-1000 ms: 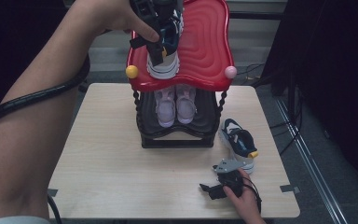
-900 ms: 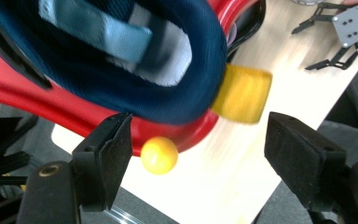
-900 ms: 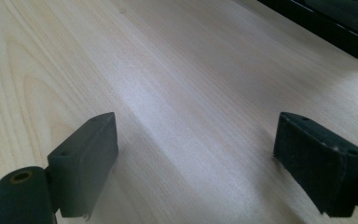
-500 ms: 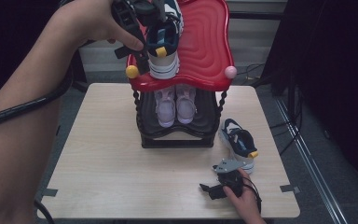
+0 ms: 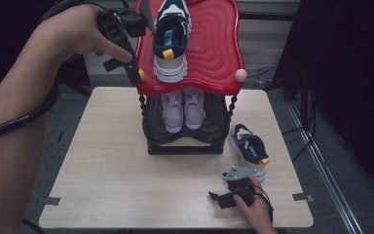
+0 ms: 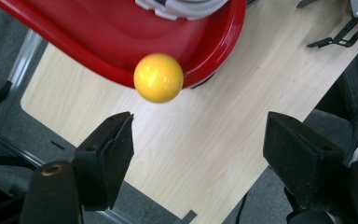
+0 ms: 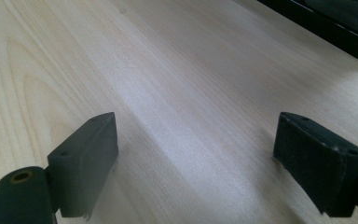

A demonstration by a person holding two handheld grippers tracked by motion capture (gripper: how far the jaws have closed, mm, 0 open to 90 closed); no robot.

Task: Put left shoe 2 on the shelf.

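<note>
Shoes were seen on and around a two-level rack (image 5: pixel 185 139) standing on a pale wooden table (image 5: pixel 107 180). One navy and white sneaker (image 5: pixel 171 41) was set on the red top shelf (image 5: pixel 214 53), heel toward the viewer. A pair of pale pink shoes (image 5: pixel 182 109) was tucked on the dark lower shelf. A matching navy sneaker (image 5: pixel 251 148) was left on the table at about four o'clock from the rack. The left gripper (image 6: pixel 198 140) was held up at nine o'clock from the top sneaker, jaws spread wide with nothing between them, just beside a yellow ball (image 6: pixel 158 78) at the shelf's corner. The right gripper (image 7: pixel 196 154) was rested low over the table at five o'clock from the rack, near the loose sneaker, jaws also spread and empty.
</note>
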